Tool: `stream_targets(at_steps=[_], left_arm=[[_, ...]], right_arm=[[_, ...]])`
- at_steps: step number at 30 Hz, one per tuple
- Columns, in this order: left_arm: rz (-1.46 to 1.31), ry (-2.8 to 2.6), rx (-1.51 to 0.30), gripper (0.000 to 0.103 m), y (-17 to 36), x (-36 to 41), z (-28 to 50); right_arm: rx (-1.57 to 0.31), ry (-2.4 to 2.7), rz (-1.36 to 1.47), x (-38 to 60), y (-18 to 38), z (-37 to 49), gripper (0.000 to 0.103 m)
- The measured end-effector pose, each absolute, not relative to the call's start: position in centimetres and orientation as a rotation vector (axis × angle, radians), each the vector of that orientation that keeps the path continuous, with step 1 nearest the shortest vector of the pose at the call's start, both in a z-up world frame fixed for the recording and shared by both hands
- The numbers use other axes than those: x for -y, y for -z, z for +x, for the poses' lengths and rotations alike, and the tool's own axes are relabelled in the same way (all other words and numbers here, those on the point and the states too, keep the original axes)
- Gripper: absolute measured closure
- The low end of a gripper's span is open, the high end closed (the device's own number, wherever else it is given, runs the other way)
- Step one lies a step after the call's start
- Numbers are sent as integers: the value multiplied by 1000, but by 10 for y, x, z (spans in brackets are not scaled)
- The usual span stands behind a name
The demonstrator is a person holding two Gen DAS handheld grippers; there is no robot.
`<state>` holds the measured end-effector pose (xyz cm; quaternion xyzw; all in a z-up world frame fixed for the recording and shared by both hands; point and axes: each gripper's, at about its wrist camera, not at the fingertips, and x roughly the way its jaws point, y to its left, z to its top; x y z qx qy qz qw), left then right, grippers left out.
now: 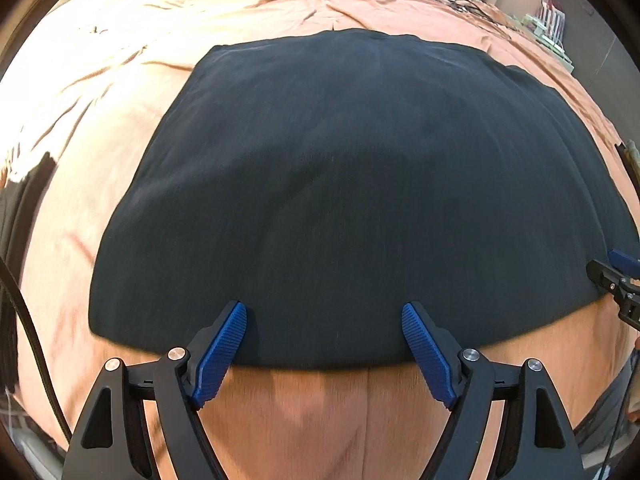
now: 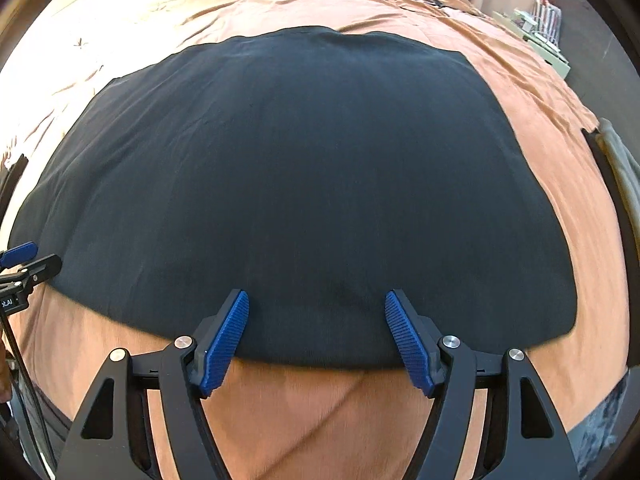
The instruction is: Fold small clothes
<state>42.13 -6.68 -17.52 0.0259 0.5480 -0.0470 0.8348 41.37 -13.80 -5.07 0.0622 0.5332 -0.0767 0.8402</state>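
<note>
Through my left wrist camera, my left gripper point(image 1: 324, 312) stood released, its blue pads point(image 1: 222, 354) spread wide with nothing pinched between them. Its tips hung over the near hem of the dark garment point(image 1: 340, 184), which lay spread flat on the orange bedspread point(image 1: 120, 92). The cloth reached from the near edge, just ahead of my tongs, to a straight far edge towards the middle of the bed. At the right margin I could see part of my right gripper point(image 1: 618, 276) by the garment's near right corner. Some cables point(image 1: 460, 2) lay well apart on the far right of the bed.

Through my right wrist camera, my right gripper point(image 2: 316, 304) was likewise released, pads parted over the same near hem and gripping nothing. The garment point(image 2: 300, 168) filled the middle of the view, smooth with only faint ripples. The other tongs point(image 2: 24, 264) showed at the left margin, by the near left part of the hem.

I judged the fabric light, soft and limp: it would sag and drape once lifted, and it could slide on the bedspread if dragged. It was not fragile. The best hold seemed the near hem, one gripper towards each corner, pinching the full thickness so that any layers would rise together and carry over evenly to the far edge.
</note>
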Motion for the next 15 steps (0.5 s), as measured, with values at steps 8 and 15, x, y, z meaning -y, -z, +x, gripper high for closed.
stream_targets(at_steps=[8, 15], left_arm=[[10, 84, -1169, 22, 172, 59, 394], [-81, 78, -1073, 35, 144, 26, 371]], right_arm=[[-1128, 175, 162, 146, 42, 371, 34], [-1024, 173, 346, 187, 37, 325, 34]])
